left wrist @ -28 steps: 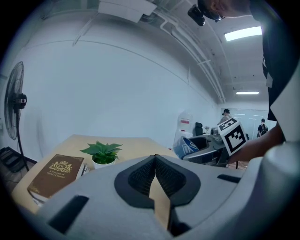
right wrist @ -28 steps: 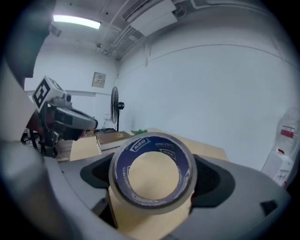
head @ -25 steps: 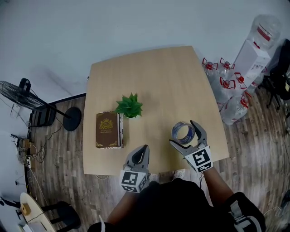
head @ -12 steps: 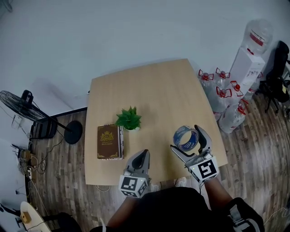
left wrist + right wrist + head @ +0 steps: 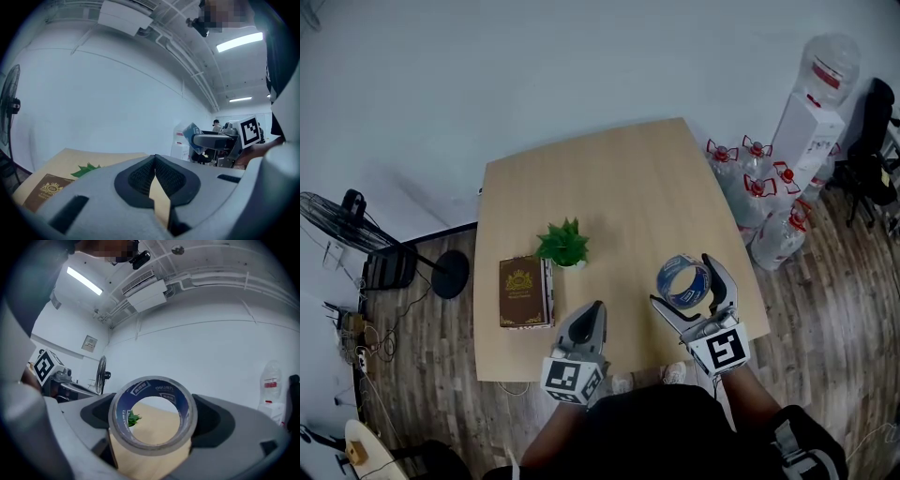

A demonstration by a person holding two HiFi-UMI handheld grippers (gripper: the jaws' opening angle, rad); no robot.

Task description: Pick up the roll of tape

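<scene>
1. Head view
   - The right tool [image 5: 684, 281], at lower right, is clenched on the roll of tape [image 5: 667, 284], one jaw on each side of the ring. The roll stands tilted on edge, so the jaws press across its width, probably because that gives the firmest hold.
   - It sits over the near right part of the bench [image 5: 619, 178]. Whether it is clear of the wood is hard to judge from above.
   - The left tool [image 5: 592, 314] waits at the near edge, jaws pressed together on nothing, out of the way.
   - A plant [image 5: 563, 244] and a book [image 5: 526, 292] lie well apart from the roll.

2. Left gripper view
   - The left tool [image 5: 154, 176] shows its jaws meeting with only a sliver of bench [image 5: 70, 159] visible behind them.
   - At the right, the right tool [image 5: 215, 140] carries the blue-cored roll [image 5: 191, 133]. It seems raised above bench level, which suggests the lift is made.
   - The book [image 5: 49, 190] is cut off by the tool's body.

3. Right gripper view
   - The roll [image 5: 152, 386] fills the centre, squeezed between the jaws of the right tool [image 5: 152, 418].
   - The plant [image 5: 132, 418] peeps through the roll's hole.
   - The contact points of the jaws are hidden behind the ring.
</scene>
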